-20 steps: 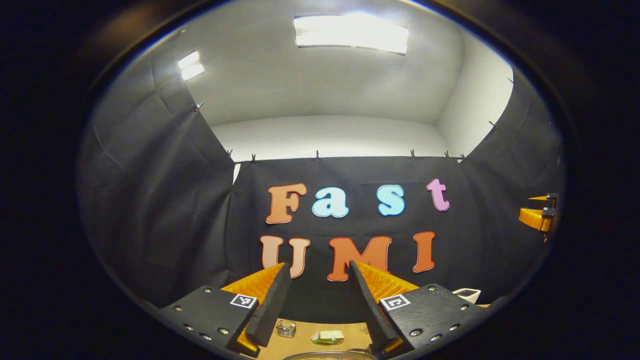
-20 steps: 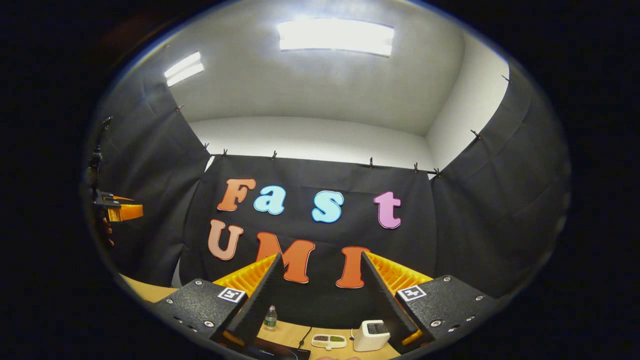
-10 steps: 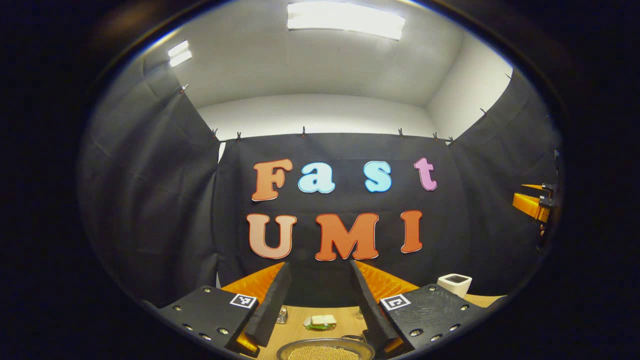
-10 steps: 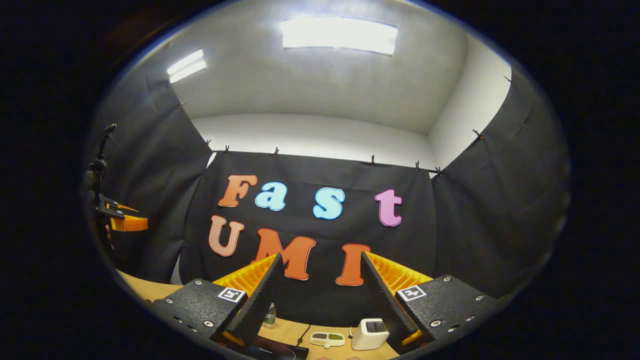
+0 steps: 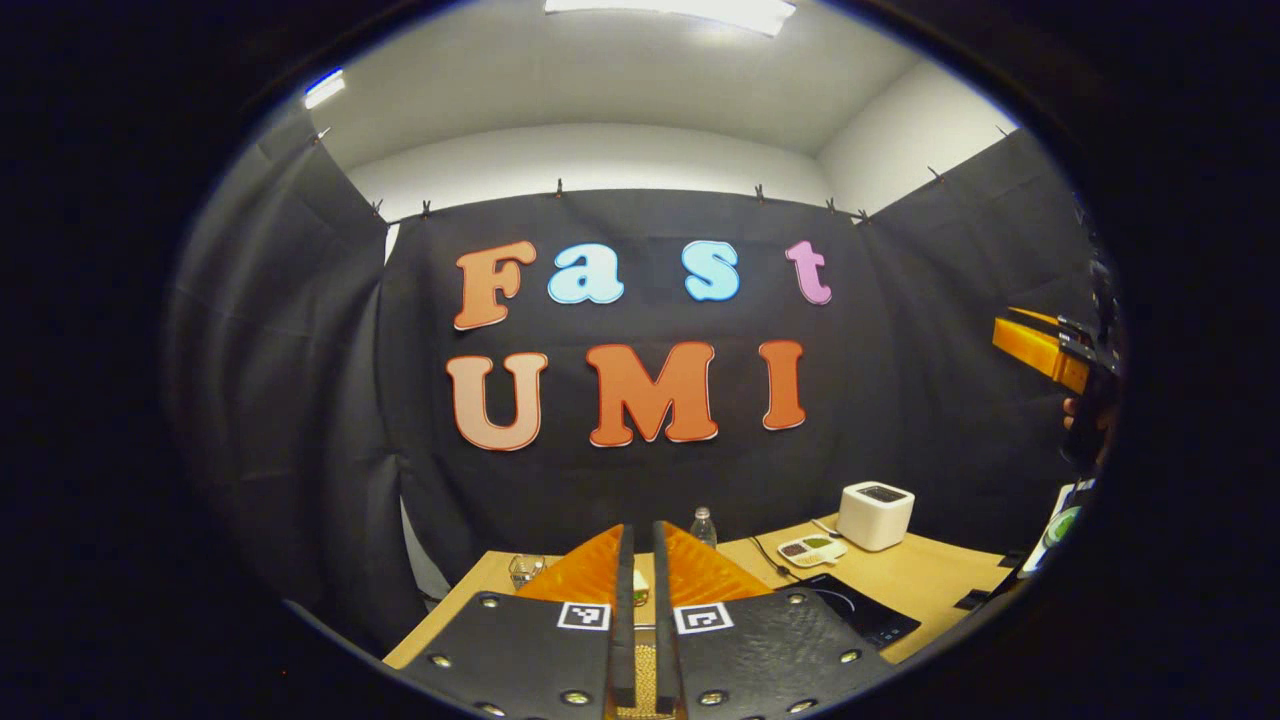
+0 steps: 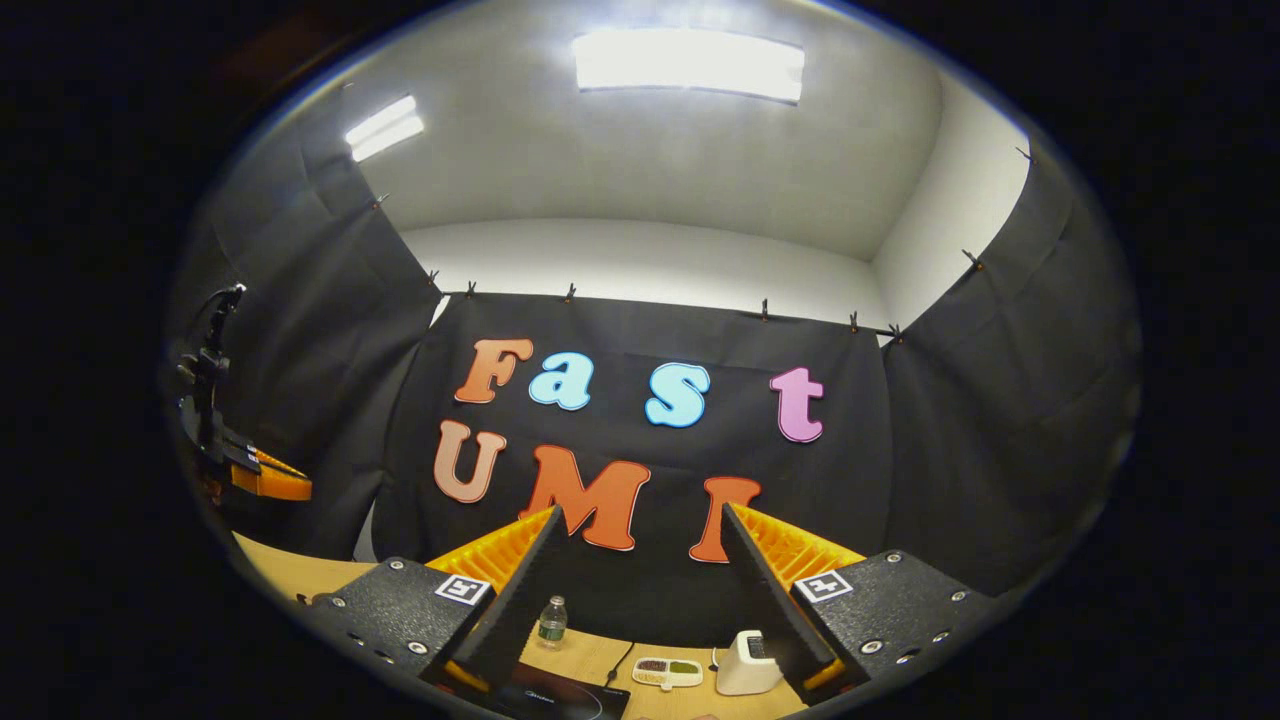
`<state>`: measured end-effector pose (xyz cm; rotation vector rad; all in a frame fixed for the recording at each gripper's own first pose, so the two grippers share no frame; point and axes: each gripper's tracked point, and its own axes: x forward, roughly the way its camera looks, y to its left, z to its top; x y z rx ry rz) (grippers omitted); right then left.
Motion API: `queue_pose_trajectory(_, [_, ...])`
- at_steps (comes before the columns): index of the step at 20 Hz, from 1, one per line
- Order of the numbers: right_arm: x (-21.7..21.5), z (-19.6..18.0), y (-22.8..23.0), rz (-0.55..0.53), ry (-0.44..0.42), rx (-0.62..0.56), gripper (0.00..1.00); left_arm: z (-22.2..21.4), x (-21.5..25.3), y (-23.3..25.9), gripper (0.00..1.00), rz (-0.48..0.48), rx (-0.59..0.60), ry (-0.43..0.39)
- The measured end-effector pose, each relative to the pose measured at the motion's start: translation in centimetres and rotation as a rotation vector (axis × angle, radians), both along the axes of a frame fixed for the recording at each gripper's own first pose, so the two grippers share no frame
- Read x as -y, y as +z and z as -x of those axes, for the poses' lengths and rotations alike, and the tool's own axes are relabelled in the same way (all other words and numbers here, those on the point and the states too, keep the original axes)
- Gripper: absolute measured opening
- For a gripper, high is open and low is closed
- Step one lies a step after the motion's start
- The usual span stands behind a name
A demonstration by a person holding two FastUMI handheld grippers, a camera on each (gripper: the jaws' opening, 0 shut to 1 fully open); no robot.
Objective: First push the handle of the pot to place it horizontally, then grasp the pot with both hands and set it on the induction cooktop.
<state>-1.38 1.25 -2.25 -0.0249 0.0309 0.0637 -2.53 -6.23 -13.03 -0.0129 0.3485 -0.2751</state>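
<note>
In the left gripper view my left gripper (image 5: 640, 530) is shut, its orange fingers nearly touching with nothing held. Through the thin slit between them shows a strip of the pot (image 5: 647, 682), filled with golden grains, right below the gripper; its handle is hidden. The black induction cooktop (image 5: 862, 615) lies on the wooden table to the right of the pot. My right gripper (image 6: 642, 515) is open and empty, held high and facing the back wall, with the cooktop (image 6: 548, 697) low between its fingers. Each gripper also appears at the edge of the other's view: right gripper (image 5: 1038, 347), left gripper (image 6: 268, 482).
On the wooden table (image 5: 940, 575) stand a white box appliance (image 5: 875, 514), a small compartment tray (image 5: 812, 548), a water bottle (image 5: 703, 525) and a glass jar (image 5: 522, 568). A cable runs from the cooktop toward the back. Black cloth walls close in three sides.
My left gripper has shut and tipped downward, bringing the table into its view. The right gripper stays open and has barely moved.
</note>
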Motion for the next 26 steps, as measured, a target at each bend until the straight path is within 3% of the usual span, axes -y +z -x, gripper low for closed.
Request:
queue_pose_trajectory(5, [-0.8, 0.4, -1.5, 0.004, 0.017, -0.016, 0.95, 2.4, 0.9, -9.0, 0.02, -0.043, -0.253, -0.052])
queue_pose_trajectory(7, [-0.9, 0.3, -2.3, 0.005, 0.022, -0.026, 0.95, 4.2, 0.0, -13.4, 0.02, -0.036, -0.425, 0.016])
queue_pose_trajectory(10, [-1.0, 0.1, -3.6, 0.005, 0.022, -0.05, 0.95, 7.6, -0.9, -18.1, 0.02, 0.051, -0.678, 0.086])
queue_pose_trajectory(15, [-1.7, -0.1, -5.7, -0.001, 0.039, -0.088, 0.95, 13.8, -2.3, -22.4, 0.02, 0.17, -0.969, 0.192])
queue_pose_trajectory(22, [-3.1, -0.4, -8.7, -0.01, 0.062, -0.139, 0.95, 18.3, -3.9, -26.5, 0.02, 0.201, -1.179, 0.29])
queue_pose_trajectory(26, [-3.6, -0.5, -10.0, -0.011, 0.06, -0.146, 0.95, 19.9, -4.9, -29.2, 0.02, 0.172, -1.245, 0.325])
